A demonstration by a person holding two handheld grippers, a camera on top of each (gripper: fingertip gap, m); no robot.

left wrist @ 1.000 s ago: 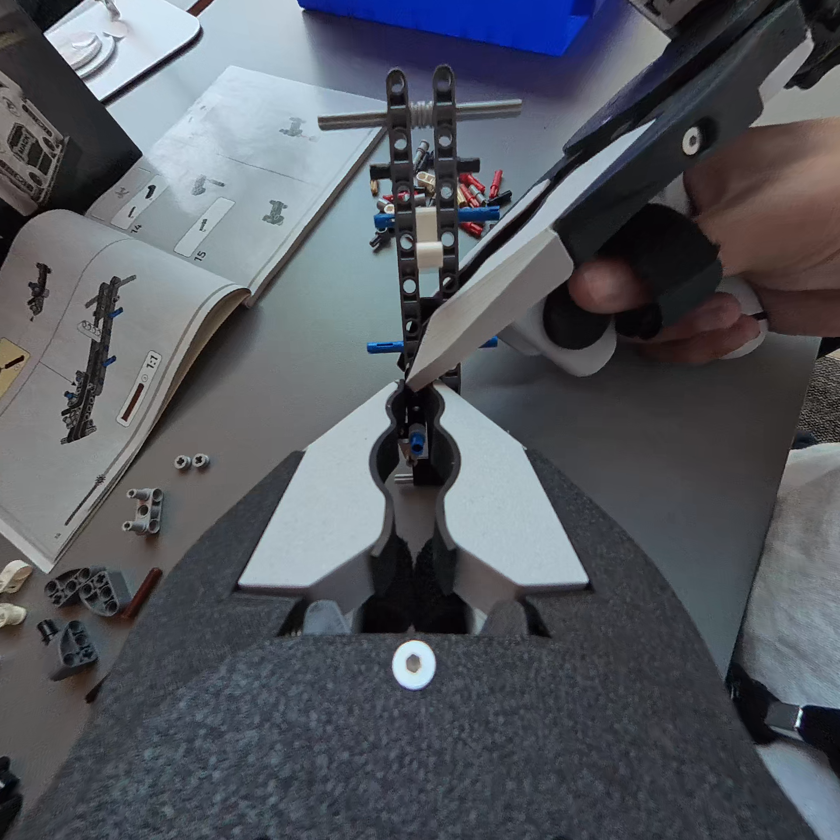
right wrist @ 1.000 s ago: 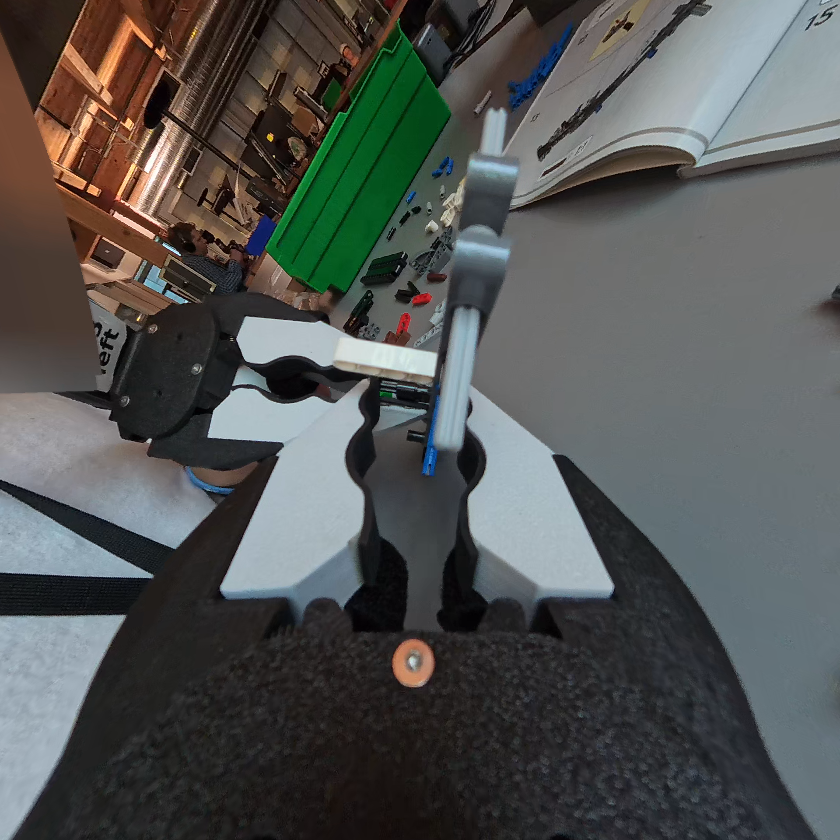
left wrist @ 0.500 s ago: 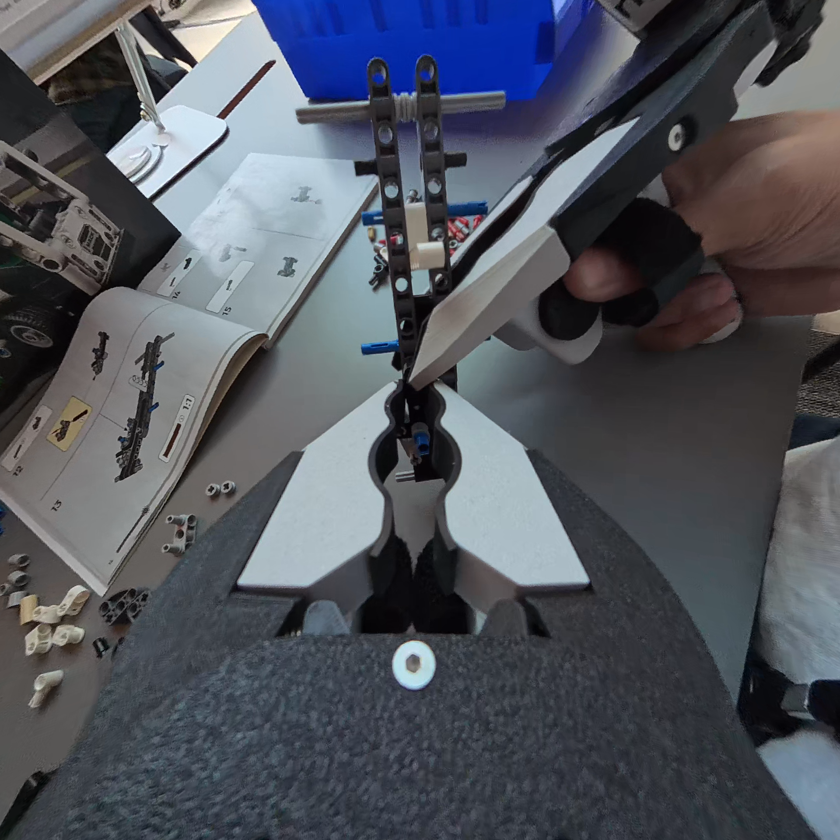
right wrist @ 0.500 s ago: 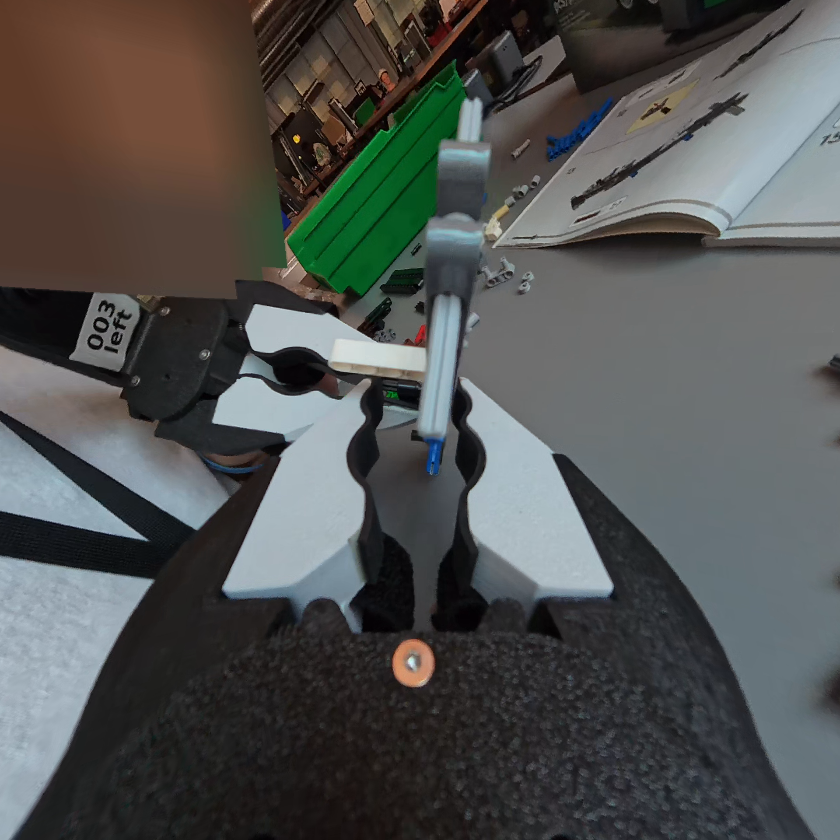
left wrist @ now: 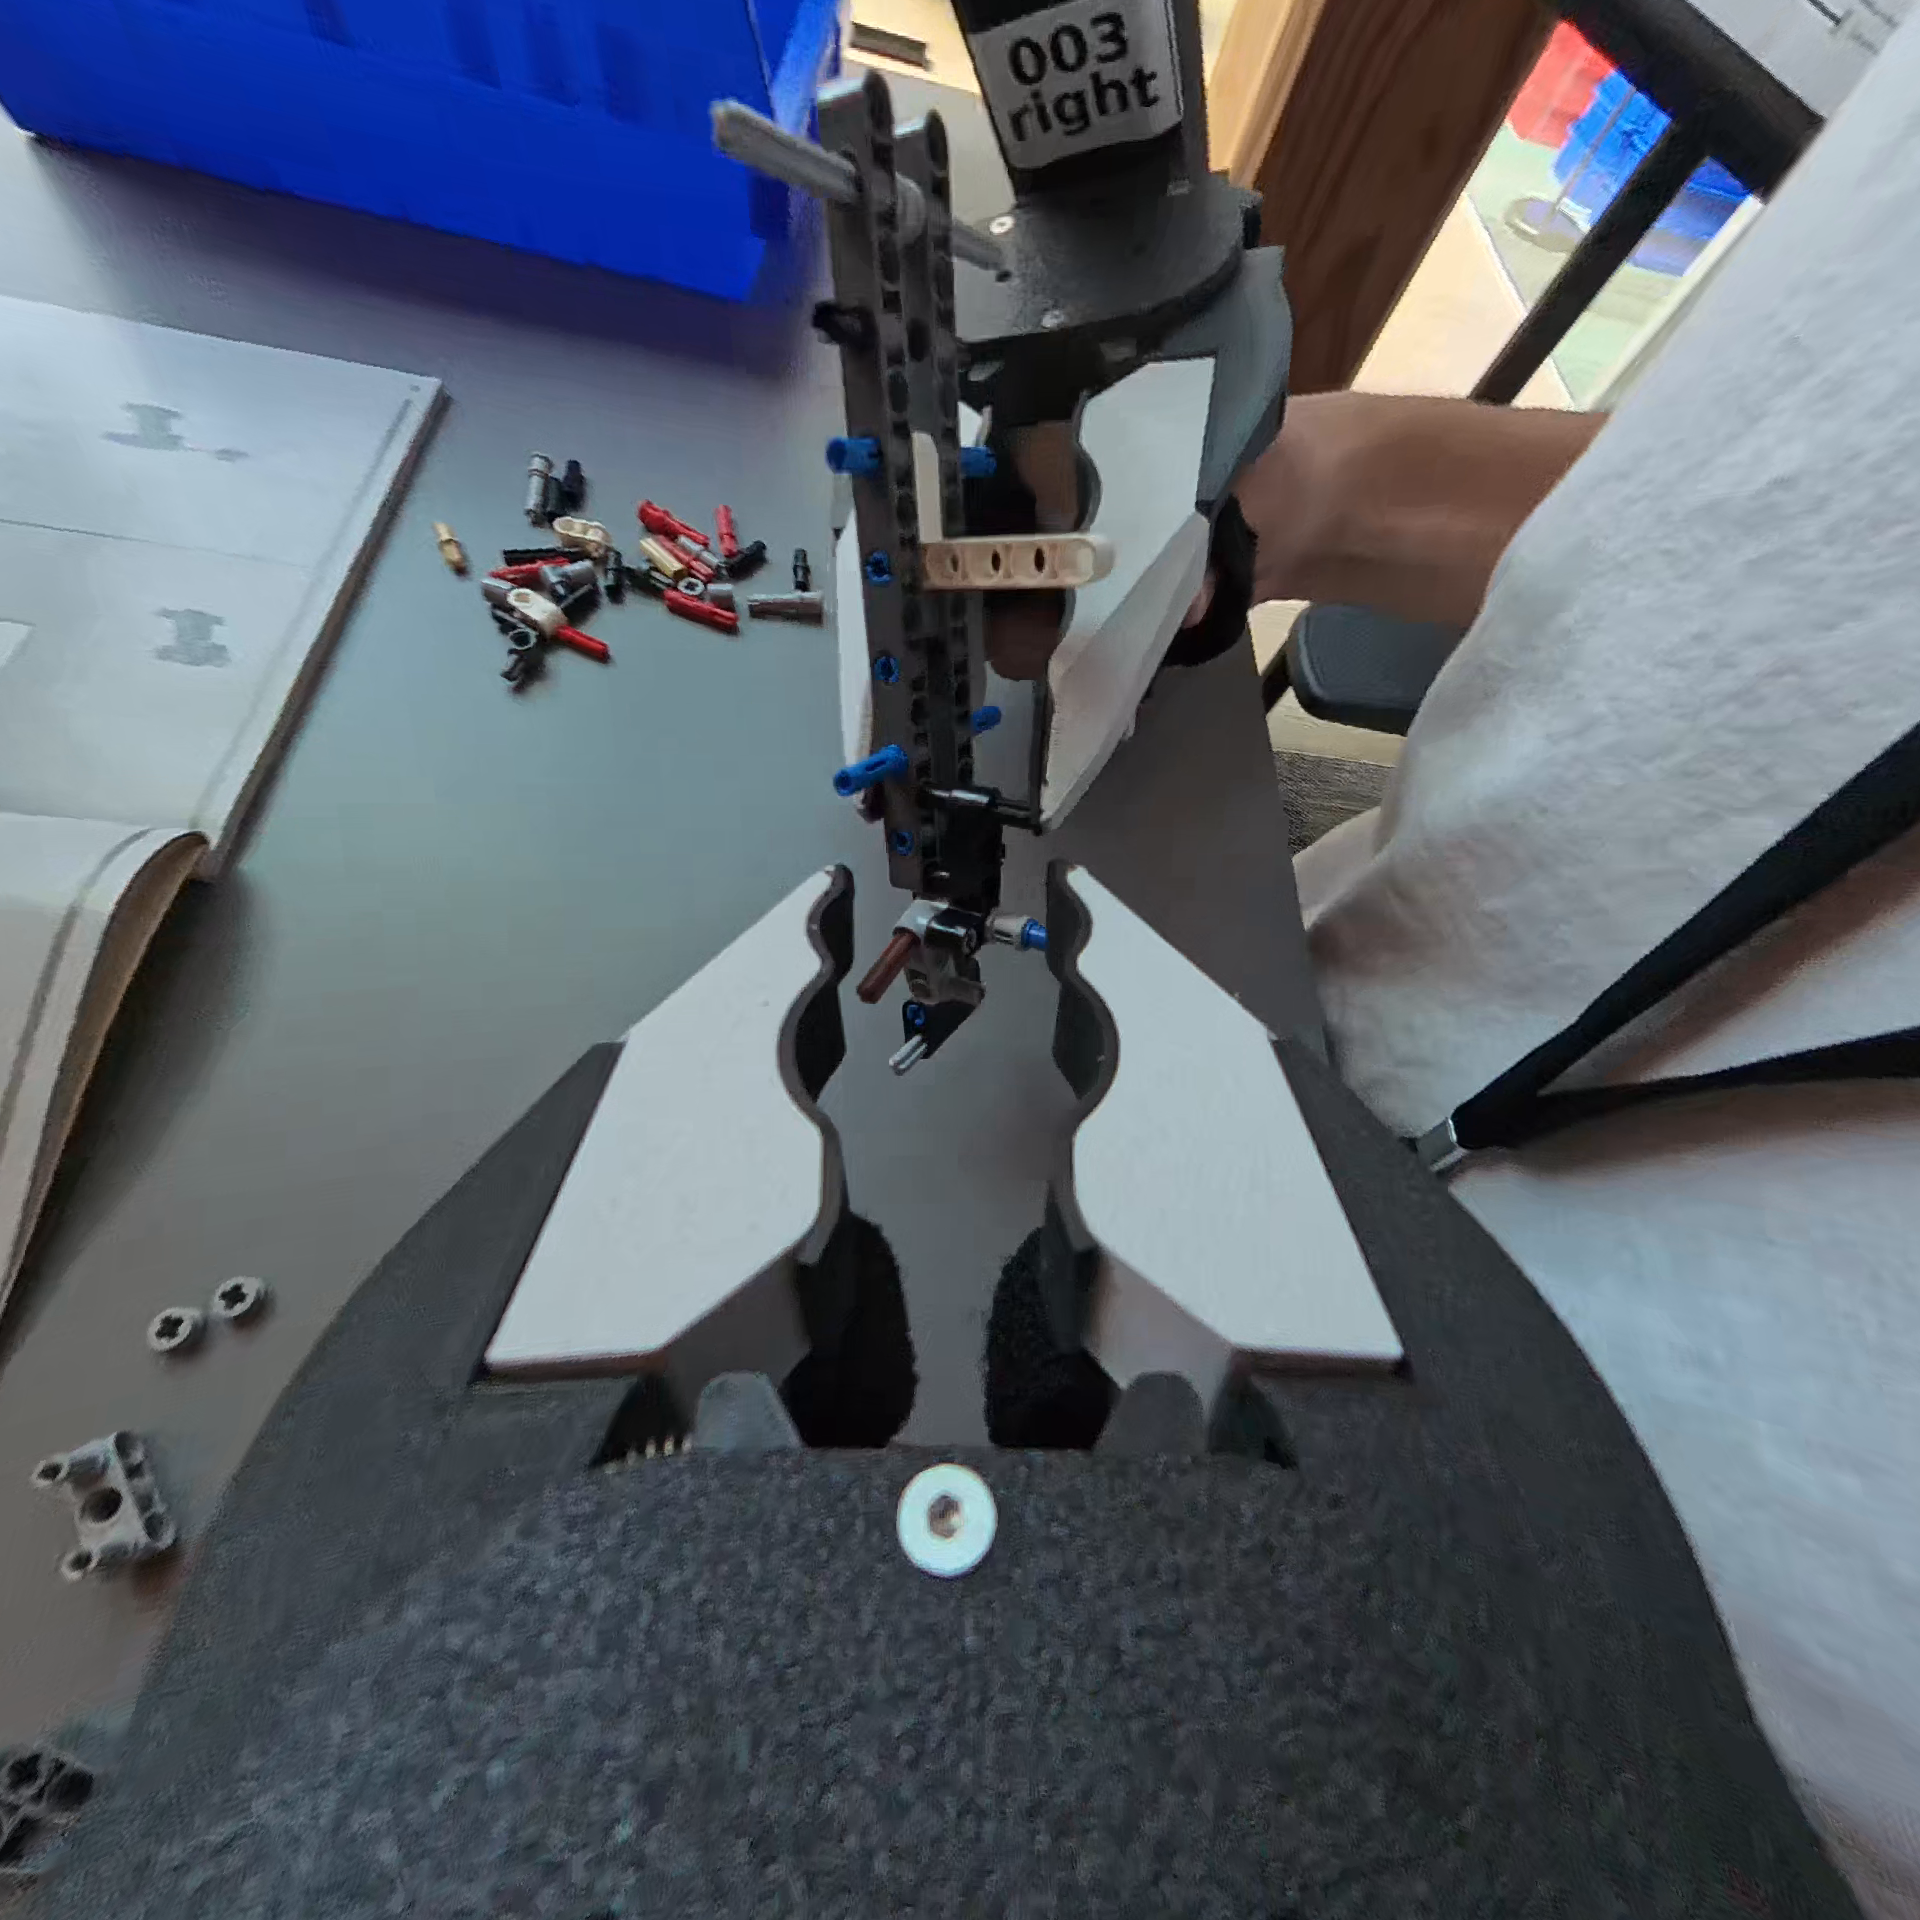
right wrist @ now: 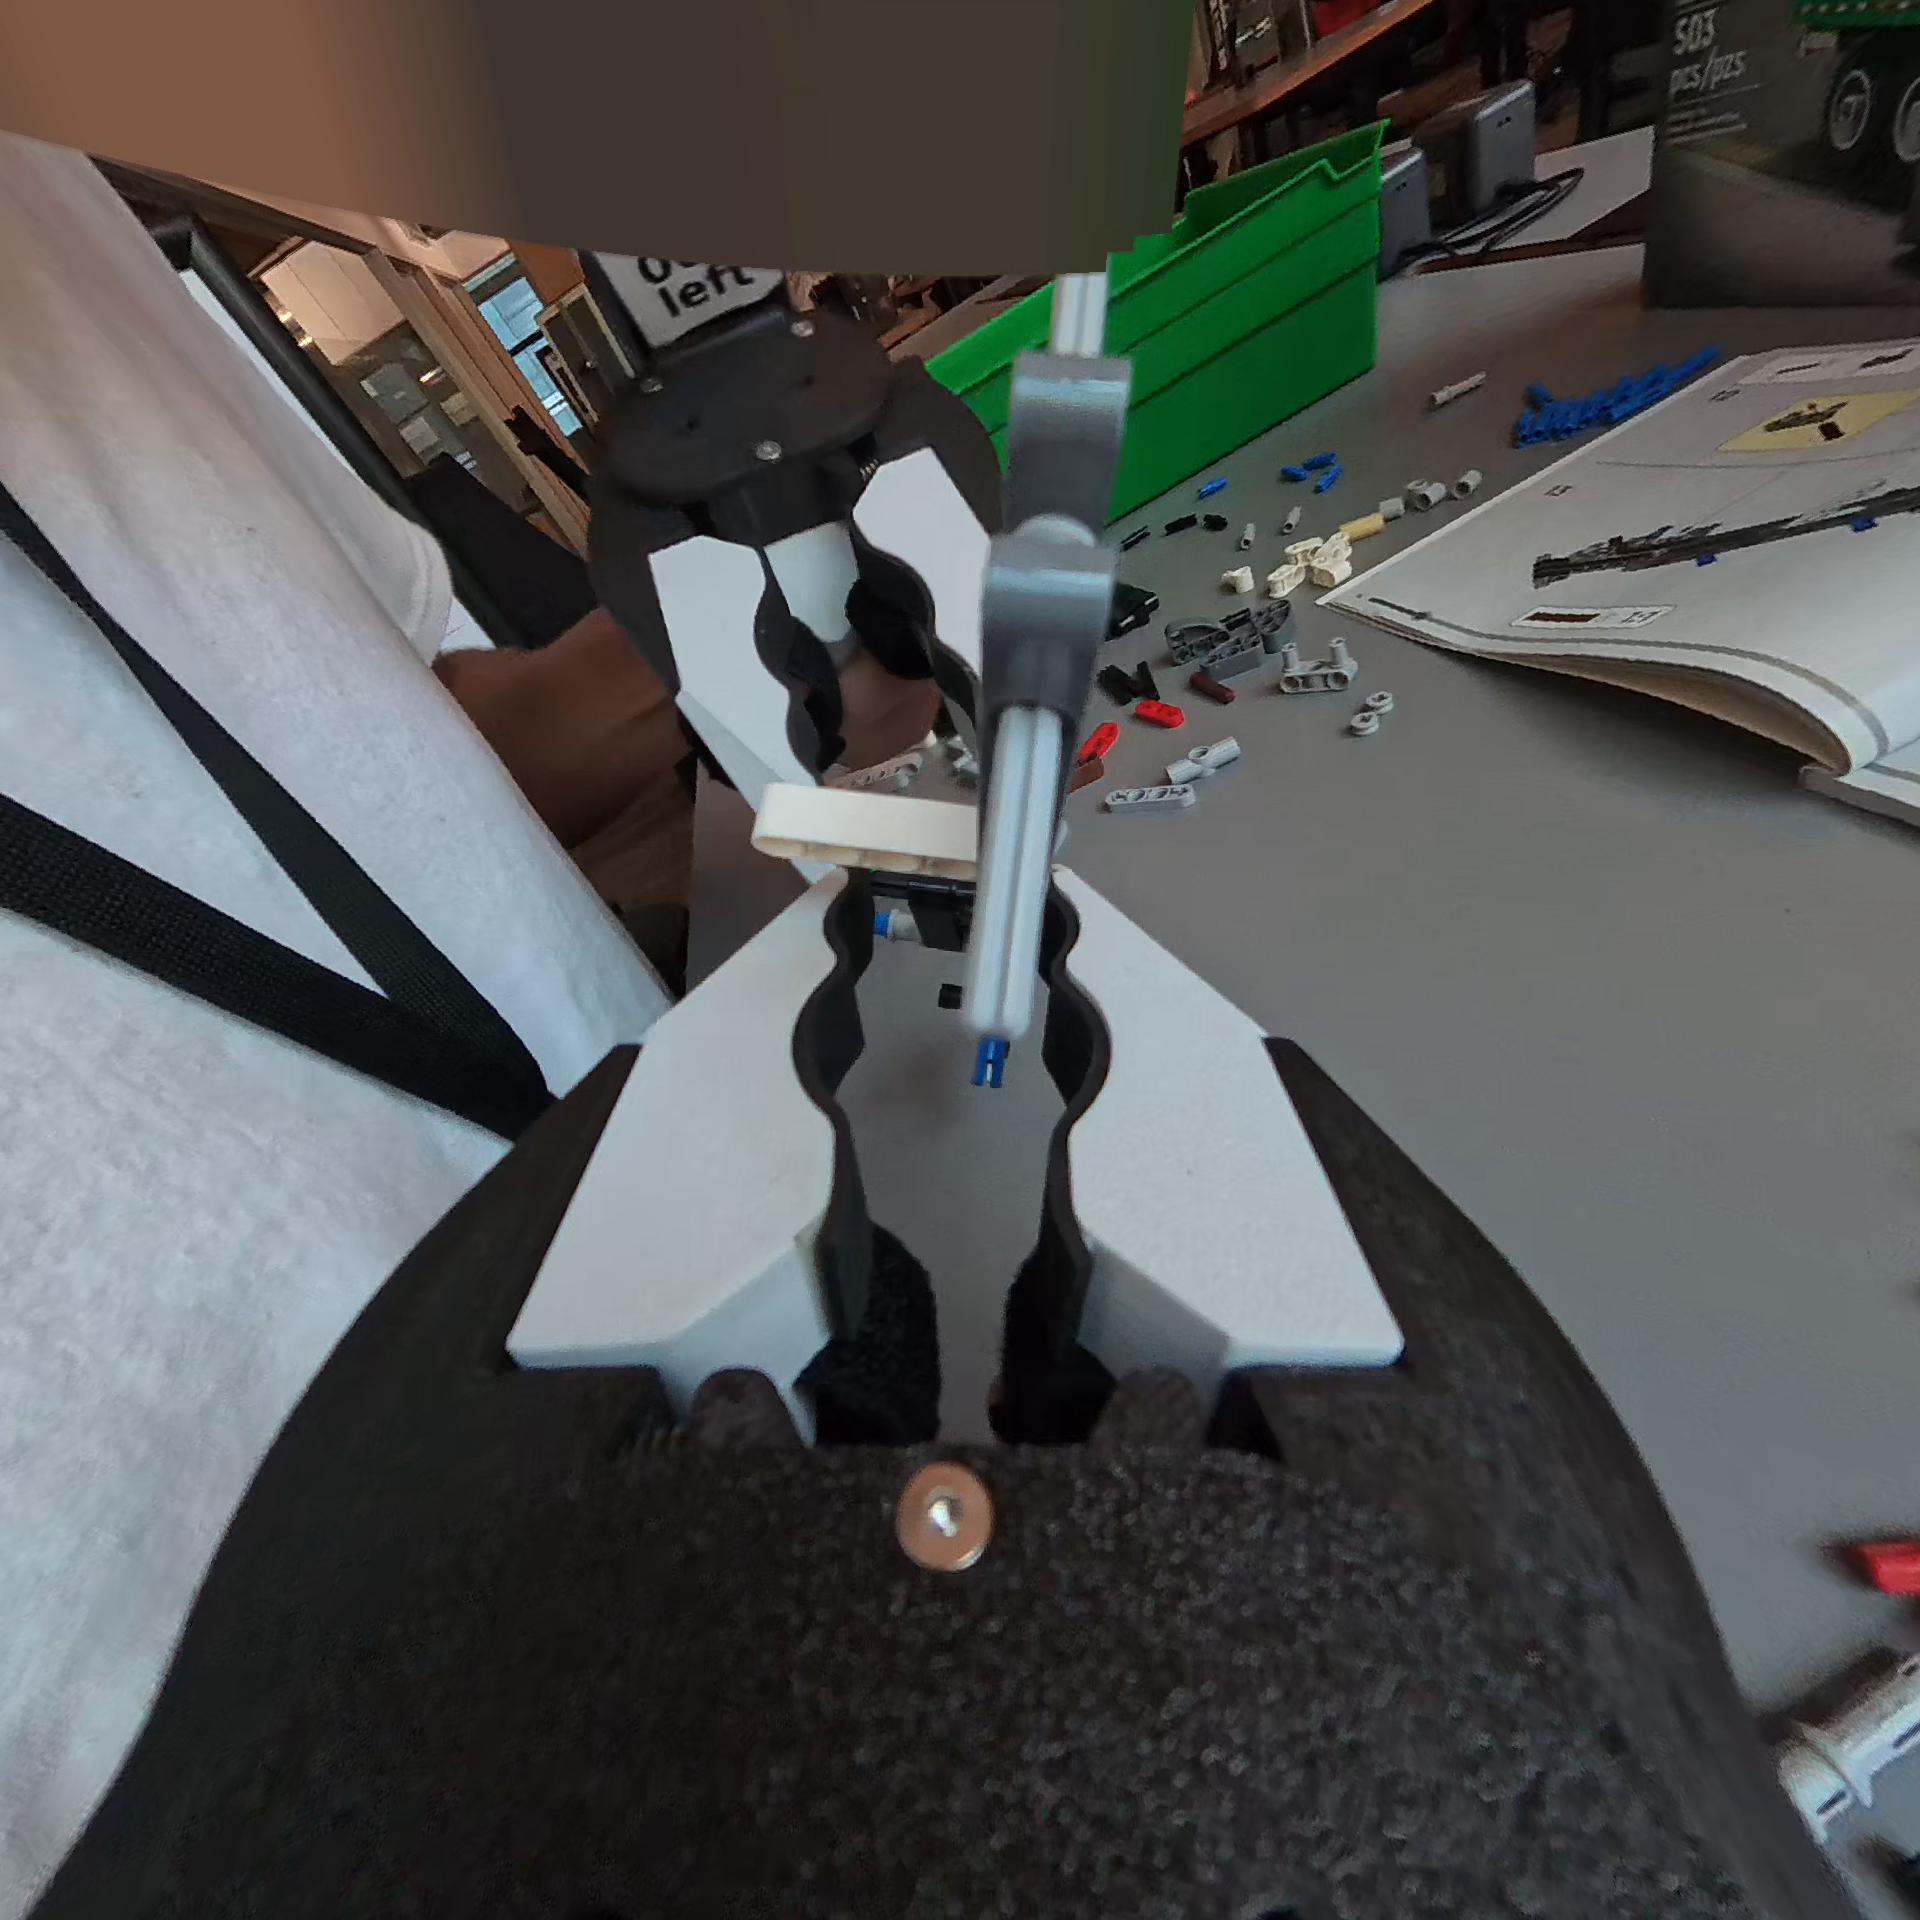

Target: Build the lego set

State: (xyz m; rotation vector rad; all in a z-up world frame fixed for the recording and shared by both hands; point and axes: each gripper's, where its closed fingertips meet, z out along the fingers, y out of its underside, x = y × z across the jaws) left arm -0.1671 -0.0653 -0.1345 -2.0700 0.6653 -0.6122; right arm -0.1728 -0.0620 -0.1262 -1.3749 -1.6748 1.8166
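The lego assembly (left wrist: 914, 571) is a long dark double beam with blue pins, a grey axle at its top and a tan beam (left wrist: 1013, 561) sticking out sideways. It hangs upright above the table. My right gripper (right wrist: 945, 894) is shut on its lower part, with the grey axle end (right wrist: 1029, 644) pointing away from the camera. In the left wrist view the right gripper (left wrist: 948, 810) clamps it from behind. My left gripper (left wrist: 945, 883) is open. The assembly's bottom end sits between its tips without touching them. The left gripper (right wrist: 883, 758) shows open beyond the assembly.
An open instruction booklet (left wrist: 156, 582) lies at left, with a blue bin (left wrist: 416, 125) behind it. Loose pins (left wrist: 623, 582) lie mid-table. A green bin (right wrist: 1247, 343) and scattered pieces (right wrist: 1247, 644) lie far off. A person's white garment (left wrist: 1662, 727) borders the table edge. Less than 4 cm separates the two grippers' tips.
My left gripper has opened and let go of the assembly's lower end. The right gripper keeps hold and has swung round with it, so the tan beam now sticks out sideways.
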